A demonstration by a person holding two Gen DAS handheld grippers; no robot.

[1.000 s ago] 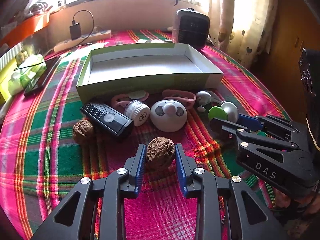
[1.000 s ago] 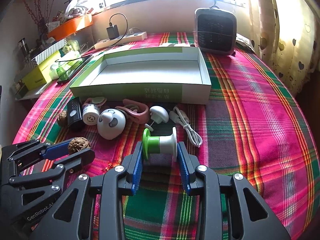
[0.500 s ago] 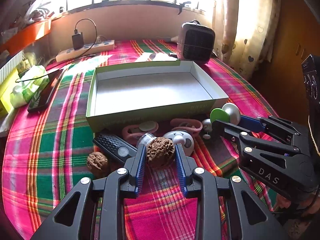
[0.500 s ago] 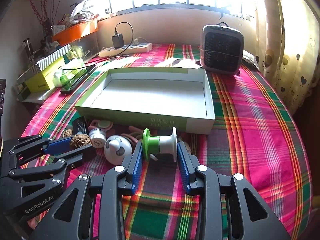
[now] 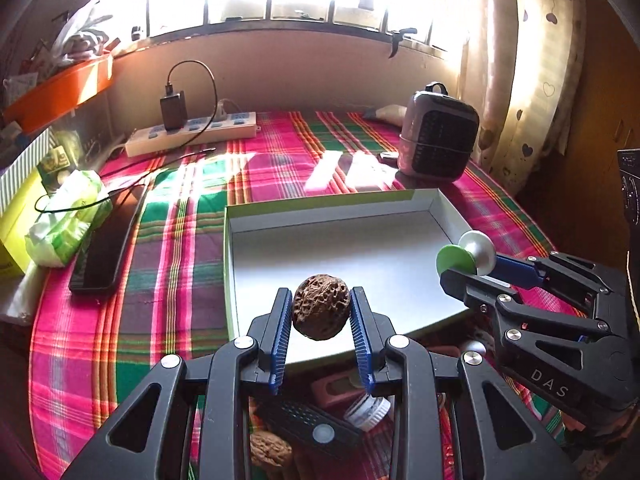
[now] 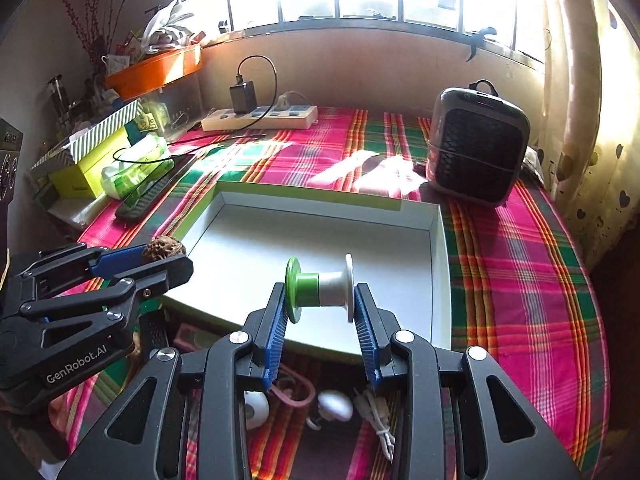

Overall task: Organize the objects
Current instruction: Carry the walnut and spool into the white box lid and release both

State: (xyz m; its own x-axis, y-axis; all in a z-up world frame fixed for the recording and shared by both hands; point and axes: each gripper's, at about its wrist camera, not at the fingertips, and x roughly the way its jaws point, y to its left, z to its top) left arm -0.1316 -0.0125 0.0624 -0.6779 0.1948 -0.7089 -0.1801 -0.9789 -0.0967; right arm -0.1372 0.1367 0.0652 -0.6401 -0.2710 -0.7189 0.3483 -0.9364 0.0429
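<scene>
Left wrist view, nearest you: your left tool [image 5: 321, 316] is clamped on a walnut [image 5: 321, 306], both blue pads pressed to its sides, holding it in the air over the near edge of the open box [image 5: 229, 264]. Beneath the tool, on the plaid-covered desk [image 5: 176, 248], lie a second walnut [image 5: 270, 450], a black remote-like device [image 5: 308, 426], a small white cap [image 5: 368, 412] and a pink piece that is partly hidden; you can't tell what it is from here.

Right wrist view: your right tool [image 6: 320, 312] grips a green-and-white spool [image 6: 320, 290] by its two end flanges, axis lying across the pads. It hangs above the near wall of the same box [image 6: 438, 272]. Below it on the cloth: a white round gadget [image 6: 256, 408], a white mushroom-shaped piece [image 6: 335, 406], a white cable [image 6: 378, 428] and a pink loop [image 6: 296, 394].

Each tool shows in the other's camera, side by side at the box's near edge, apart from each other.

Box interior is white and bare, green on the outside.

Farther back: a black phone [image 5: 106, 248] left of the box, a green tissue pack [image 5: 66, 220] beside it, a small grey heater [image 6: 476, 146] at the far right, a white power strip [image 6: 260, 117] with a black charger [image 6: 243, 96] plugged in against the wall.
</scene>
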